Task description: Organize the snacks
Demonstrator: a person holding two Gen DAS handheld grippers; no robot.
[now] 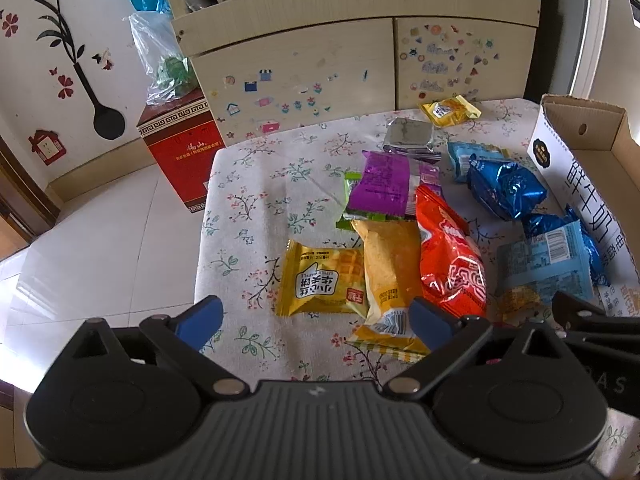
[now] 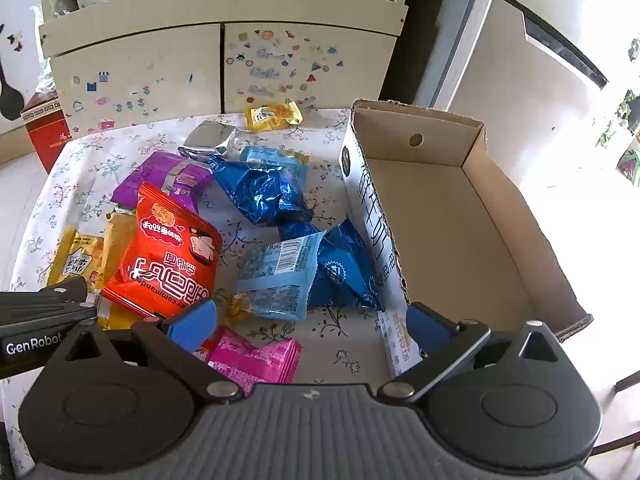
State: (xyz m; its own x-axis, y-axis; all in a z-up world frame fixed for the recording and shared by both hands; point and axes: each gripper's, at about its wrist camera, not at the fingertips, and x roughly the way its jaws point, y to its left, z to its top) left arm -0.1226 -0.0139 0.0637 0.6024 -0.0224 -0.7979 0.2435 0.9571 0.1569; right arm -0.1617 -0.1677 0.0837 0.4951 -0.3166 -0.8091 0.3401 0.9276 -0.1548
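Observation:
Several snack packets lie on a floral tablecloth (image 1: 256, 208). A yellow waffle packet (image 1: 320, 284) lies nearest my left gripper (image 1: 316, 320), which is open and empty above the table's near edge. Beside it lie an orange-yellow packet (image 1: 390, 276), a red packet (image 1: 450, 256) (image 2: 164, 256), a purple packet (image 1: 386, 188) and blue foil packets (image 1: 504, 188) (image 2: 264, 192). My right gripper (image 2: 312, 320) is open and empty, above a light blue packet (image 2: 280, 276) and a pink packet (image 2: 252, 360). An empty cardboard box (image 2: 460, 216) stands at the right.
A silver packet (image 1: 408, 134) and a small yellow packet (image 1: 450, 110) lie at the table's far side. A stickered cabinet (image 1: 304, 52) stands behind the table. A red carton (image 1: 180, 148) with a plastic bag stands on the tiled floor at the left.

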